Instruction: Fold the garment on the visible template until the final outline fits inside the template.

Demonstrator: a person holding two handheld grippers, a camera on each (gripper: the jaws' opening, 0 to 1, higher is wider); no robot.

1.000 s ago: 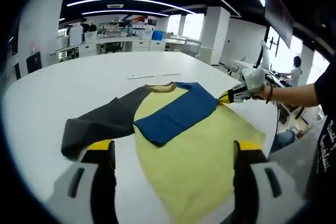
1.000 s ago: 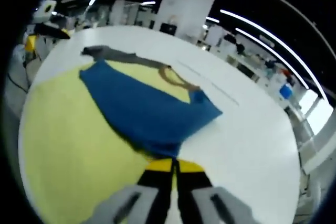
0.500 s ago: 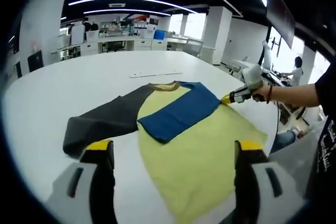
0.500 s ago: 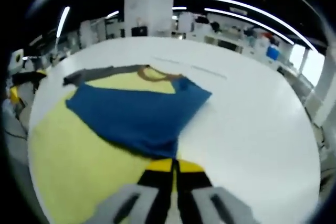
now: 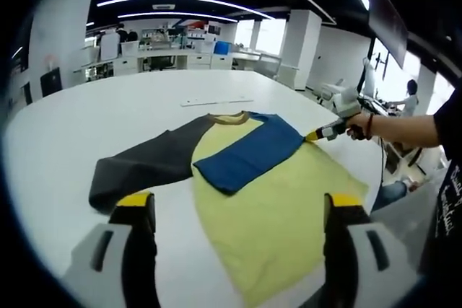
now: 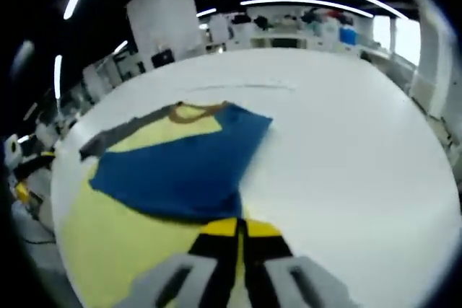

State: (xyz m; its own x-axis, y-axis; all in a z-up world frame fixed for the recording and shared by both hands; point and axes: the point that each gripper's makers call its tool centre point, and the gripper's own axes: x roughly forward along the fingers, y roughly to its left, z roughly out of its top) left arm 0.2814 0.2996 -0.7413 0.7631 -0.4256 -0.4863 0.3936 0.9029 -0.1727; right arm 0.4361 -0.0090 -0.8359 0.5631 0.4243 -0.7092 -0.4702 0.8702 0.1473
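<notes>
White tabletop (image 5: 86, 128) in open office, yellow garment (image 5: 281, 200) laid flat — blue sleeve (image 5: 249, 155) folded inward, pinched by right gripper (image 6: 240, 230), left gripper (image 5: 234, 210) spread, no writing legible.

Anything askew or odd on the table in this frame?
Nothing damaged or spilled. The shirt is mid-fold: the blue sleeve lies across the yellow body, pinched at its fold by the right gripper, while the grey sleeve lies spread out on the table, unfolded.

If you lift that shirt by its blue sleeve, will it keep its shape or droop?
The shirt would probably droop: the blue sleeve already lies folded flat over the yellow body. It looks thin, so likely light, and may slide easily on the smooth white table.
</notes>
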